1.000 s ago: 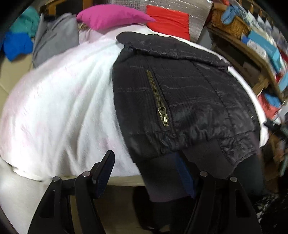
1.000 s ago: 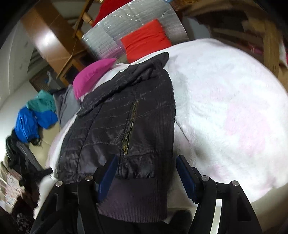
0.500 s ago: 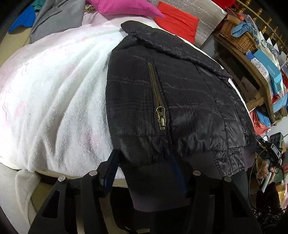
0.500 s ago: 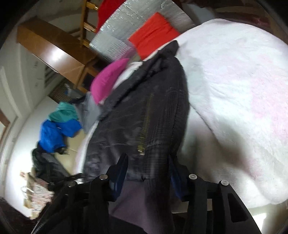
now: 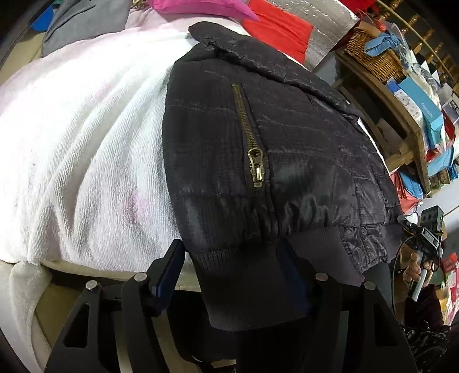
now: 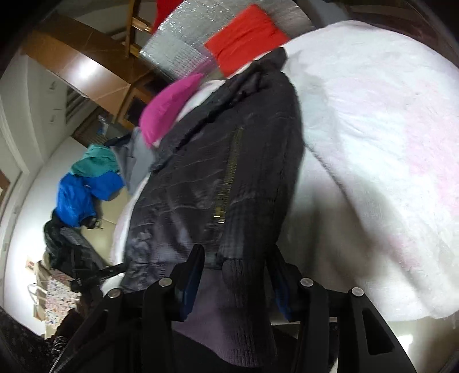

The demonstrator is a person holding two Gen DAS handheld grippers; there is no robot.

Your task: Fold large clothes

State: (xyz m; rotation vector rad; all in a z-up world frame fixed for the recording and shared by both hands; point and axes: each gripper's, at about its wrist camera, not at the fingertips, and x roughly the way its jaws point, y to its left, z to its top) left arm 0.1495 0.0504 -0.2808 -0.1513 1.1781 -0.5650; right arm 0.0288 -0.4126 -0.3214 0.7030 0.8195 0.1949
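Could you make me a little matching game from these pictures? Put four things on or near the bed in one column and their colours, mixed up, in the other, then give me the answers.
Things:
1. jacket
2. zipper
3. blanket
4. pillow

Colours:
A. magenta
B. white with faint pink patches
C. black
D. brass

Pairs: 1-C, 2-D, 3-B, 4-A

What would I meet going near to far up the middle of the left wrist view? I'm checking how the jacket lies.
Left gripper → ribbed hem → zipper pull → jacket collar → red cushion.
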